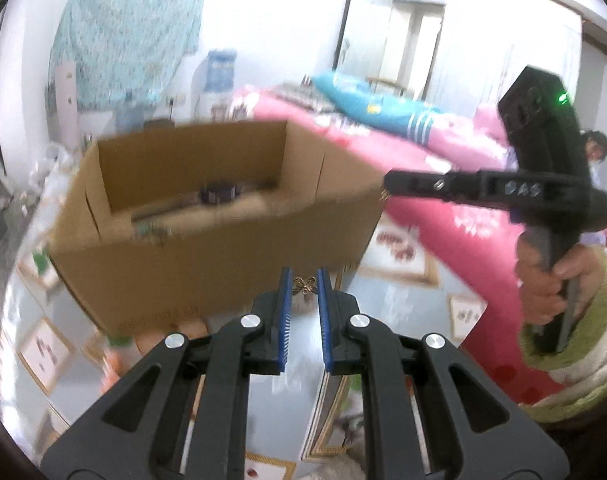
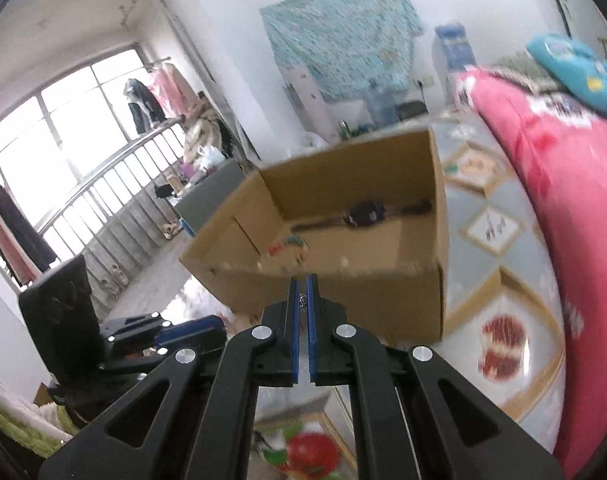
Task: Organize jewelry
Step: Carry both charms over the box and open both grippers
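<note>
My left gripper (image 1: 304, 280) is shut on a small bronze butterfly charm (image 1: 304, 285), pinched between its blue pads in front of the open cardboard box (image 1: 207, 264). My right gripper (image 2: 302, 286) is shut on a tiny silvery piece of jewelry (image 2: 302, 301), just short of the box's near wall (image 2: 383, 292). In the left wrist view the right gripper (image 1: 387, 185) shows side-on by the box's right corner, held by a hand (image 1: 543, 280) in a green and cream sleeve. Inside the box lie a dark purple item (image 2: 367, 212) and some small colourful pieces (image 2: 287, 242).
The box stands on a glossy patterned tablecloth (image 2: 491, 224). Pink bedding (image 1: 443, 216) with a blue pillow (image 1: 367, 102) rises to the right. A window with railing (image 2: 83, 168) and hanging clothes is at the left. The left gripper (image 2: 191, 330) shows low left in the right wrist view.
</note>
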Action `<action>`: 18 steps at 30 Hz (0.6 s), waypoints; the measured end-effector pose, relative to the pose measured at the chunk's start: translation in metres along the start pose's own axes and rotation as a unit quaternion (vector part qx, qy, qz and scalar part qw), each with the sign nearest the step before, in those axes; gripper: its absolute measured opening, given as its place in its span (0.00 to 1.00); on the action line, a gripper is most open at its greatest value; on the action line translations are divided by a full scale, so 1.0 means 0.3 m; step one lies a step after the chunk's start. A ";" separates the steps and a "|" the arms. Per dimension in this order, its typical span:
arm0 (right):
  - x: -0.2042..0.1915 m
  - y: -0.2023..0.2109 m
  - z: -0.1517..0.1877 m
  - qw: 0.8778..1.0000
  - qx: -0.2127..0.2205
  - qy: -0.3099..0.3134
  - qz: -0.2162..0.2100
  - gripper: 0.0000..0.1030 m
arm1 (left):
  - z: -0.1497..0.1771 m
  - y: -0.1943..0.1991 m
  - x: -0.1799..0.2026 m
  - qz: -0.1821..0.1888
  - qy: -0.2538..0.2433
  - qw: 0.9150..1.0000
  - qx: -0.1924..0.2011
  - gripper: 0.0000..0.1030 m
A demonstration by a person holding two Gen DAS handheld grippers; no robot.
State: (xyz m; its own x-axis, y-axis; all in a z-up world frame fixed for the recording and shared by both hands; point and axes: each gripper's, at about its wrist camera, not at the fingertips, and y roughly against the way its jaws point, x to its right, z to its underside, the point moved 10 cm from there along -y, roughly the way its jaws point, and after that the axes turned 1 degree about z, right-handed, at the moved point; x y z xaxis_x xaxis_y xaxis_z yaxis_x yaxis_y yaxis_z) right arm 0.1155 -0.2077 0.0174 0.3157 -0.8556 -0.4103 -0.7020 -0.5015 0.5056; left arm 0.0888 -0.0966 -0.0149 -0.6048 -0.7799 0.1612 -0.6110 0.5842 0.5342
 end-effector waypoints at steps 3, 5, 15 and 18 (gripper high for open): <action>-0.032 -0.001 -0.080 1.000 0.016 0.022 -0.004 0.03 | -0.105 0.040 0.003 0.000 -0.018 0.999 0.032 0.11; -0.047 -0.011 -0.125 0.999 0.022 0.036 -0.006 0.03 | -0.156 0.050 -0.002 -0.001 -0.025 0.999 0.046 0.11; 0.054 -0.213 -0.232 0.999 -0.033 0.033 0.020 0.03 | -0.260 -0.155 -0.190 -0.029 0.027 0.999 -0.010 0.11; 0.106 -0.284 -0.240 0.998 -0.058 0.024 0.030 0.03 | -0.256 -0.239 -0.241 -0.029 0.050 0.997 -0.042 0.11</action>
State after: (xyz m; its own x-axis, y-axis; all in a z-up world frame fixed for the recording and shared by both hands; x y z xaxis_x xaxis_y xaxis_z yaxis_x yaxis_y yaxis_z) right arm 0.2312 -0.2014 0.0161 0.3070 -0.8882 -0.3418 -0.6432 -0.4584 0.6133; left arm 0.2157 -0.0994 -0.0012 -0.5138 -0.8323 0.2079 -0.5961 0.5206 0.6112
